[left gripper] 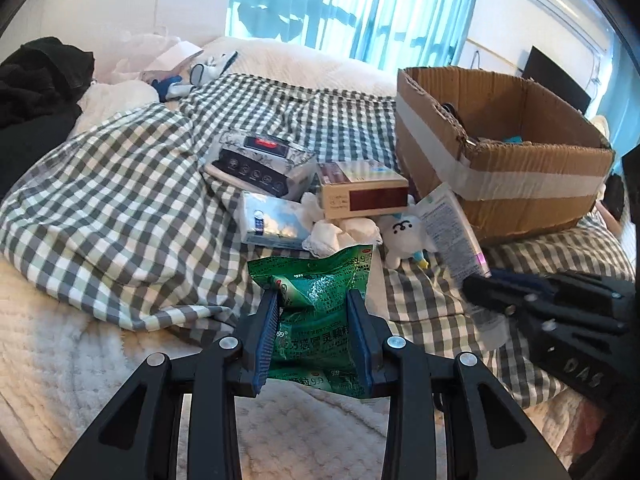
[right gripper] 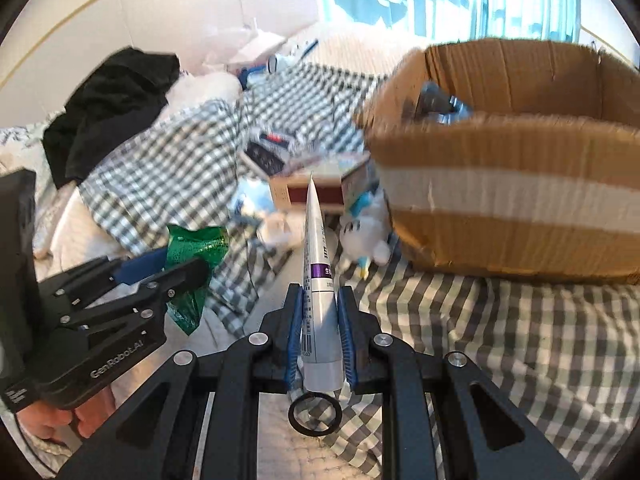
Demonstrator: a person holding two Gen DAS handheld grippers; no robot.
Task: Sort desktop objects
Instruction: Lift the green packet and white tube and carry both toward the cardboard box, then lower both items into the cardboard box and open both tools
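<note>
Left wrist view: left tool [left gripper: 314,330] clamps green sachet [left gripper: 316,300]; right tool [right gripper: 320,328] grips tube [right gripper: 318,264]; blurred cardboard box [right gripper: 516,168] seemingly near.

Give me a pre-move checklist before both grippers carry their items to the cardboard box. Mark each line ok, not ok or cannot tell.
1. Left gripper clamped on green sachet: ok.
2. Right gripper clamped on white tube: ok.
3. Tube clear of the bedding: ok, its crimped end points up toward the pile.
4. Cardboard box open on top: ok.
5. Room left inside the box: cannot tell, only some grey items show over the rim.
6. Plush toy sits close before the box: not ok, pass above it.
</note>
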